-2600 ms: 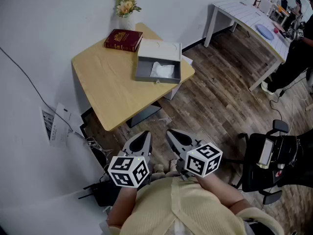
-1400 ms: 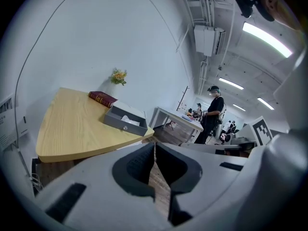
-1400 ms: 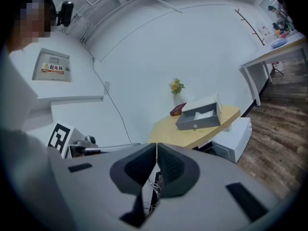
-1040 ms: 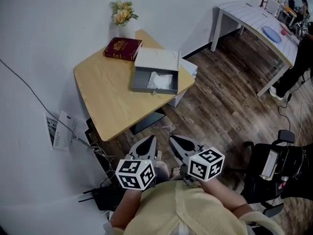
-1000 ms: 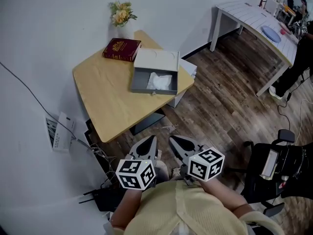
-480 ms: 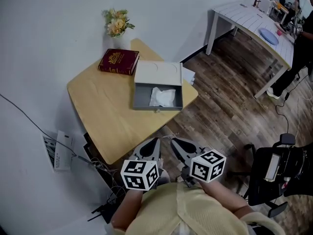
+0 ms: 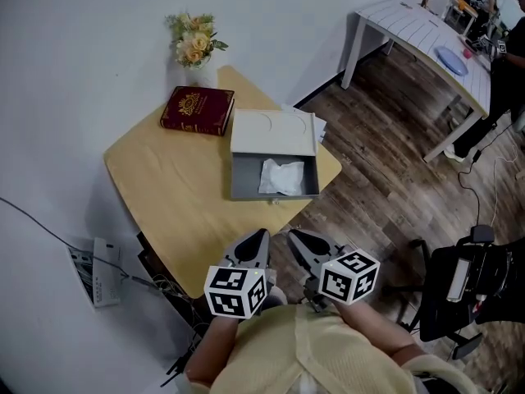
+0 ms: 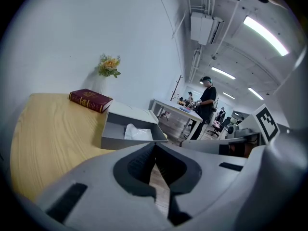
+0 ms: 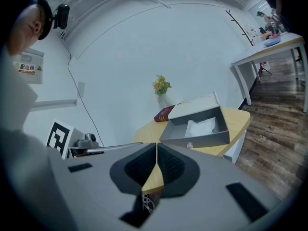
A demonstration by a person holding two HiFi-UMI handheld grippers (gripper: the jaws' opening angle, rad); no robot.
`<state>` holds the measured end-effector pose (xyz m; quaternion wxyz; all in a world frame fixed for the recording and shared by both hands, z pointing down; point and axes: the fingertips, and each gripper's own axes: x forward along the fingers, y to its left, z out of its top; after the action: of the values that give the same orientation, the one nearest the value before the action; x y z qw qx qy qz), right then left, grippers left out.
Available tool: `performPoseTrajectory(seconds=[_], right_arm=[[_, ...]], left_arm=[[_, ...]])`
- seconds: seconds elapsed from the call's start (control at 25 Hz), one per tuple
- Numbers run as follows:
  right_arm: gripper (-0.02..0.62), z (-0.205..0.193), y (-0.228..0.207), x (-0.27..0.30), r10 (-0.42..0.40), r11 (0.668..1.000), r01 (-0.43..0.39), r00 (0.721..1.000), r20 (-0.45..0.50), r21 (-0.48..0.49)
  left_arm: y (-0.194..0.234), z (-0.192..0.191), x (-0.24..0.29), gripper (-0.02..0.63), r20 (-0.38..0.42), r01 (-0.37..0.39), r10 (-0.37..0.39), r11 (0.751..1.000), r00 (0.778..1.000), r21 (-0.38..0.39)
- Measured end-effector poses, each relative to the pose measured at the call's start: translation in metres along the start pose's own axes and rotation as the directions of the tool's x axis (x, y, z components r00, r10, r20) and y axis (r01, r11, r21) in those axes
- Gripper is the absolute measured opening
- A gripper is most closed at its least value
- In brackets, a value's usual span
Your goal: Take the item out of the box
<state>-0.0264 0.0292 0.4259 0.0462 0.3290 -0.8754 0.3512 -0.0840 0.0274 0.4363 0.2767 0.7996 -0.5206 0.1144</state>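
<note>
Pale wooden worktop (image 7: 164, 195) is filling the upper left of the head view, set against a white wall. Right of its middle a grey box (image 7: 273, 194) is sitting open, its lid lying folded back toward the wall. A crumpled white item (image 7: 281, 176) is lying inside the box, toward its right side. Left of the lid a red book (image 7: 198, 110) is lying flat, and a bunch of yellow flowers (image 7: 193, 43) is standing above it in the frame. At the lower centre the left claw (image 7: 261, 235) and right claw (image 7: 292, 235) are hanging side by side, well apart from the box and pointing toward it. Each claw is showing its jaws pressed together with nothing between them.
</note>
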Motion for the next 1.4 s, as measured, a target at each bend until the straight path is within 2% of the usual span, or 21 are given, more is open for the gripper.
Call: performPoseTrajectory(seconds=[0.4, 0.56, 0.92, 1.12, 1.4], right_arm=[[0.031, 0.008, 0.015, 0.051, -0.023, 1.0, 0.023, 1.0, 0.003, 0.017], [0.031, 0.009, 0.02, 0.063, -0.04, 0.999, 0.04, 0.999, 0.004, 0.007], [0.031, 0.026, -0.004, 0.07, -0.083, 0.997, 0.083, 0.996, 0.011, 0.006], [0.031, 0.049, -0.019, 0.075, -0.073, 0.997, 0.073, 0.997, 0.001, -0.038], [0.031, 0.074, -0.051, 0.078, -0.049, 0.996, 0.046, 0.998, -0.034, -0.073]], left_arm=[[0.029, 0.009, 0.007, 0.021, -0.066, 0.069, -0.065, 0.996, 0.996, 0.06], [0.042, 0.011, 0.009, 0.021, -0.068, 0.09, -0.085, 0.993, 0.994, 0.071], [0.044, 0.022, 0.029, 0.021, -0.082, 0.134, -0.129, 0.989, 0.988, 0.062], [0.05, 0.04, 0.05, 0.021, -0.079, 0.105, -0.101, 0.993, 0.992, 0.049], [0.047, 0.063, 0.089, 0.021, -0.087, 0.084, -0.076, 0.992, 0.993, 0.089]])
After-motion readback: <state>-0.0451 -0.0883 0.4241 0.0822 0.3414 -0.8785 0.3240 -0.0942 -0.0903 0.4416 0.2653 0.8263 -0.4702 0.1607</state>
